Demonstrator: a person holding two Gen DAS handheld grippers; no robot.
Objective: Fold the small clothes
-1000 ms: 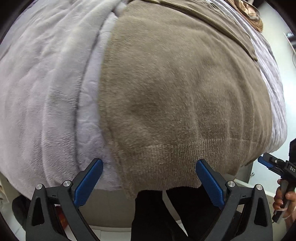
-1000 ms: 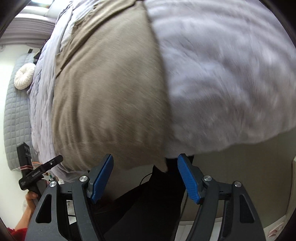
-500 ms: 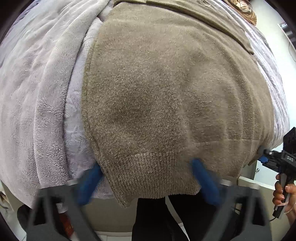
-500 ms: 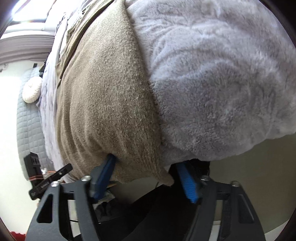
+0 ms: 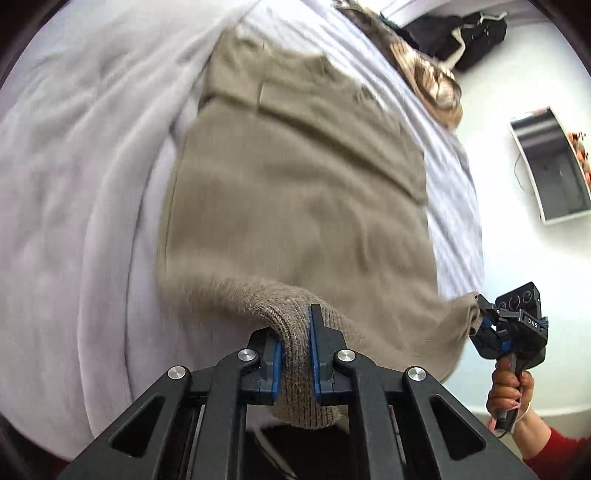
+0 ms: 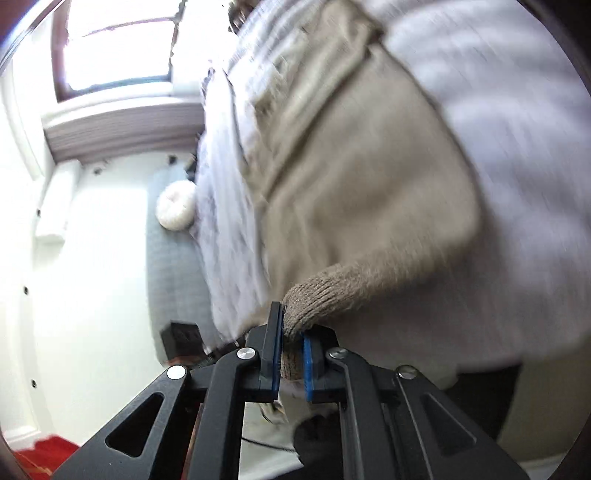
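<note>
A tan knitted sweater point(image 5: 295, 177) lies spread on a pale grey fleece blanket point(image 5: 81, 206). My left gripper point(image 5: 295, 332) is shut on the ribbed hem at the sweater's near left corner and holds it off the bed. My right gripper point(image 6: 291, 332) is shut on the ribbed hem at the other near corner point(image 6: 314, 291). It also shows at the right of the left wrist view point(image 5: 480, 314), pinching that corner. The sweater point(image 6: 351, 166) stretches away from both grippers toward the collar.
The blanket point(image 6: 498, 92) covers the bed to its near edge. A brown patterned cloth point(image 5: 432, 85) and dark bags point(image 5: 458, 33) lie beyond the sweater. A wall unit point(image 5: 550, 166) is at the right. A white round cushion point(image 6: 175, 210) sits by the window point(image 6: 114, 44).
Both grippers went from open in front of the hem to shut on its two near corners. They have lifted the hem up off the bed edge.
</note>
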